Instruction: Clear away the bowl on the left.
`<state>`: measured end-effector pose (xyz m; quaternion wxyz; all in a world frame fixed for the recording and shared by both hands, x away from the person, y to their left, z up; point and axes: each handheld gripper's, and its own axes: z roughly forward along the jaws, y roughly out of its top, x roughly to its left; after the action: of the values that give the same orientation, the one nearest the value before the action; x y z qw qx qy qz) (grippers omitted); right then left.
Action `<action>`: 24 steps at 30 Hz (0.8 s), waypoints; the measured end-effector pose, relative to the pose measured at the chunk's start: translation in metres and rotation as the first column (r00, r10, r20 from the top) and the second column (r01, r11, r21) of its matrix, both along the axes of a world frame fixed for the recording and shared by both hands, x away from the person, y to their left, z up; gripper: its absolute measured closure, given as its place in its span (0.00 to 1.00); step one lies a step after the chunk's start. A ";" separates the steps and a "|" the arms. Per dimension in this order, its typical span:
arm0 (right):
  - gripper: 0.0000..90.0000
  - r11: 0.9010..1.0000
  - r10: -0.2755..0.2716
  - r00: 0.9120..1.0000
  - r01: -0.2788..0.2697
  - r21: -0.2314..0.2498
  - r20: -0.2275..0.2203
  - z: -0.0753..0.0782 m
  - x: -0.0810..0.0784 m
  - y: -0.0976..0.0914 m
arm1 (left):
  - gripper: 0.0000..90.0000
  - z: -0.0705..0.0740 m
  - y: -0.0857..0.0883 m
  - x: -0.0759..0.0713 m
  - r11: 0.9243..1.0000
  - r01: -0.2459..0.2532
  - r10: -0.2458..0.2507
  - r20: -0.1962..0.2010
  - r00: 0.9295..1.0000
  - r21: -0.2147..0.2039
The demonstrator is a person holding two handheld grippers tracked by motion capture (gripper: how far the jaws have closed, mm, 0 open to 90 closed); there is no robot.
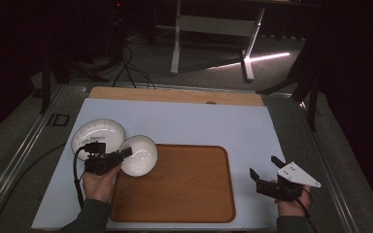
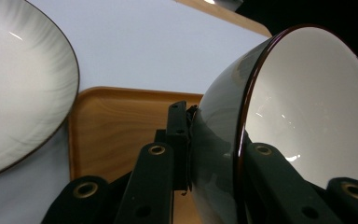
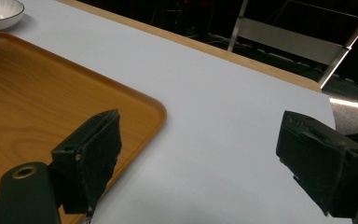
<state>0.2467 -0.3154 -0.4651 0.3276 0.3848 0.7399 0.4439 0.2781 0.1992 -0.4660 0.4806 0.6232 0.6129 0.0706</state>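
1. Left gripper clamped on the rim of the bowl — one jaw inside, one against the dark outer wall, as the left gripper view shows.
2. Bowl at the tray's near-left corner, over the tray's edge; tipped on its side in the left gripper view, mouth facing right there, so probably lifted rather than resting.
3. Rim grip likely chosen because the wall is thin enough to pinch; the round body offers no other hold.
4. Bowl round, so no long axis to speak of; opening turned up and a little away from the person in the high view.
5. Plate on the mat just beside the bowl, to its left; touching or not — cannot tell.
6. Right gripper released, jaws wide apart, nothing between them; held off the tray's right edge, probably waiting its turn.
7. Tray bare in its middle, likely the place meant for the dishes.
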 end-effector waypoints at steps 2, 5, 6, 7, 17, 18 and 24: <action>0.15 1.000 0.001 1.000 -0.001 -0.001 -0.001 0.000 0.000 0.000 | 0.89 -0.001 -0.003 0.001 1.000 0.004 -0.004 -0.003 1.000 0.004; 0.15 1.000 0.002 1.000 -0.002 -0.002 -0.001 0.000 0.000 0.000 | 0.89 -0.003 -0.006 0.002 1.000 0.014 -0.014 -0.008 1.000 0.013; 0.15 1.000 0.002 1.000 -0.002 -0.001 -0.003 0.000 0.000 0.000 | 0.89 -0.003 -0.008 0.002 1.000 0.016 -0.015 -0.010 1.000 0.016; 0.15 1.000 0.002 1.000 -0.002 -0.003 -0.003 0.000 0.000 0.000 | 0.89 -0.004 -0.009 0.002 1.000 0.019 -0.019 -0.011 1.000 0.017; 0.15 1.000 0.004 1.000 -0.004 -0.004 -0.004 0.000 0.000 0.001 | 0.89 -0.009 -0.022 0.005 0.998 0.041 -0.040 -0.023 0.999 0.047; 0.15 1.000 0.005 1.000 -0.005 -0.003 -0.005 0.000 0.000 0.001 | 0.89 -0.009 -0.023 0.005 0.998 0.045 -0.044 -0.024 0.999 0.052; 0.15 1.000 0.009 1.000 -0.009 -0.007 -0.007 -0.001 0.000 0.001 | 0.89 -0.011 -0.028 0.005 0.996 0.051 -0.049 -0.026 0.998 0.070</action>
<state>0.2470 -0.3141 -0.4658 0.3244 0.3821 0.7444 0.4413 0.2831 0.1714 -0.4773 0.4524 0.6558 0.6000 0.0727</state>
